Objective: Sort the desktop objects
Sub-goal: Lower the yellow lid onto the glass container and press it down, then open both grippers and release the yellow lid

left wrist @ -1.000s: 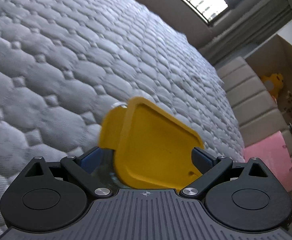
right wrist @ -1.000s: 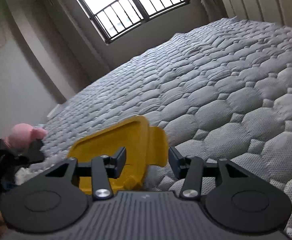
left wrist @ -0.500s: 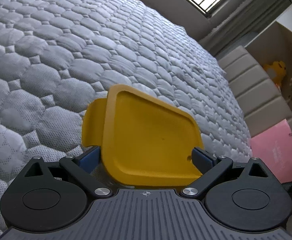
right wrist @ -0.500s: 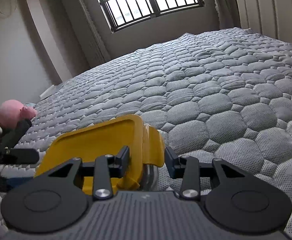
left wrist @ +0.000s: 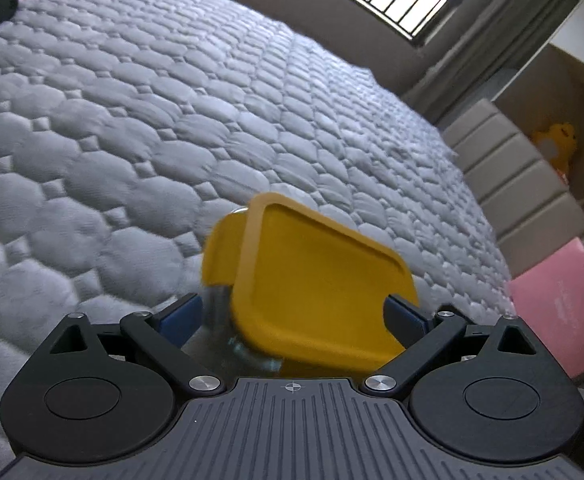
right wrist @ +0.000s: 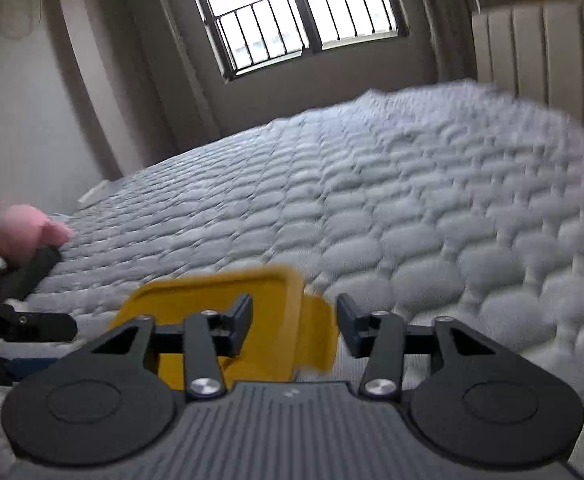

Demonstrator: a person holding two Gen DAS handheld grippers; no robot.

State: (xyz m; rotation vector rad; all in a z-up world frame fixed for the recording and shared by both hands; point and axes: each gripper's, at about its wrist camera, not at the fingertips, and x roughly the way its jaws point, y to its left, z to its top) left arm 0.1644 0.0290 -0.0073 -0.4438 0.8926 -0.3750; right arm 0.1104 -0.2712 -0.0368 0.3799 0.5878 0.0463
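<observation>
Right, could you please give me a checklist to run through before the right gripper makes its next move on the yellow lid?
1. left gripper holds the yellow-lidded container: ok, fingers on both sides.
2. lid tab lies between the fingers of the right gripper: ok.
3. Right fingers closed on the tab: not ok, gaps show.
4. Lid fully seated: cannot tell, blurred.
5. pink plush out of the way: ok, off at the edge of the mattress.

Yellow-lidded clear container point(left wrist: 316, 292) tilted above grey quilted mattress (side flap sticking out), blurred
</observation>
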